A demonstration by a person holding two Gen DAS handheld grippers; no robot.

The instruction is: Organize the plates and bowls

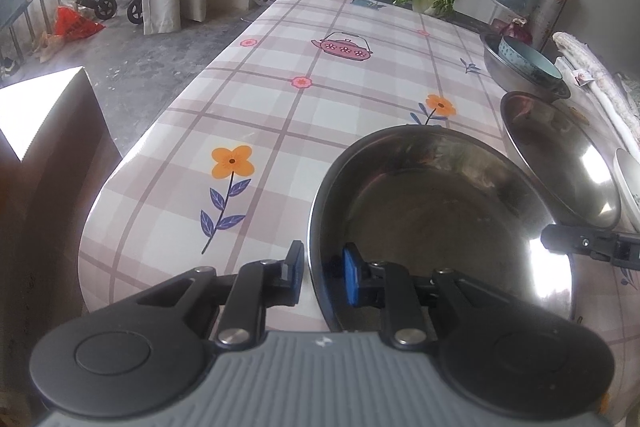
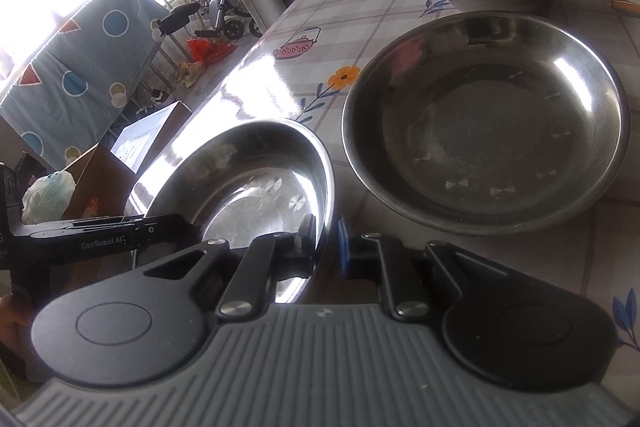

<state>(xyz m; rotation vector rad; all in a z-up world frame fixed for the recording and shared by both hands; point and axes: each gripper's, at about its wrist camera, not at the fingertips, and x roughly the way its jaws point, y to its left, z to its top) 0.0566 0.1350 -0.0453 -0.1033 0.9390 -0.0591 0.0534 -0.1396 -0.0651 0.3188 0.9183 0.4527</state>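
Left tongs [image 1: 323, 269] and right tongs [image 2: 325, 245] each clamped the near steel bowl's [image 1: 440, 211] rim. A second steel bowl [image 2: 484, 123] sat beside it on the counter [image 1: 280, 115].

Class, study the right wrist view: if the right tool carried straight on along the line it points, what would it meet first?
Most likely the large empty steel basin on the checked tablecloth just ahead. The right tool is clamped on the smaller steel bowl's rim, so that bowl would probably strike first, though depth is unclear.

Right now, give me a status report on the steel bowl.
Left gripper and right gripper both shut on steel bowl, opposite rims. Larger steel bowl alongside, empty. Nothing between them.
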